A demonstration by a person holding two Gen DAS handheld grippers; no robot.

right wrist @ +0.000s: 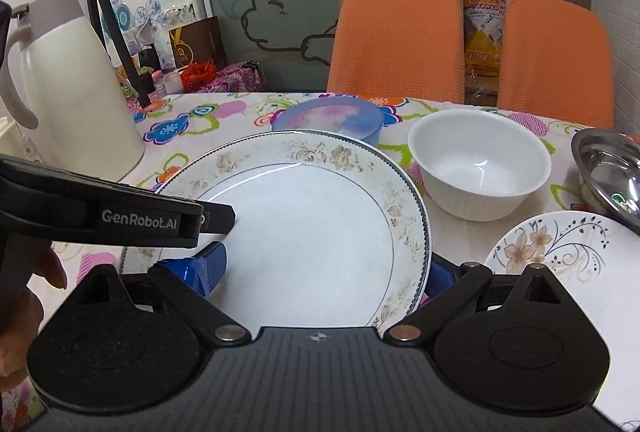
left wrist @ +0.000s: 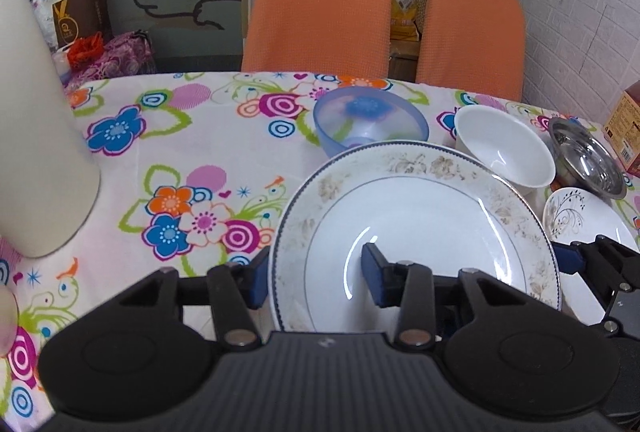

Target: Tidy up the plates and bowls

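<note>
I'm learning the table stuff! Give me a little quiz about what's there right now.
1. True or false: the metal bowl sits inside the white bowl.
2. Which dish has its rim between both the left tongs and the right tongs? A) white bowl B) big flowered plate C) red cup
3. Fill in: the chairs behind the table are ____.

Key: 1 false, they sit side by side; 2 B; 3 orange.

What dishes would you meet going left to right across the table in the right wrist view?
Big plate → white bowl → small flowered plate → steel bowl.
</note>
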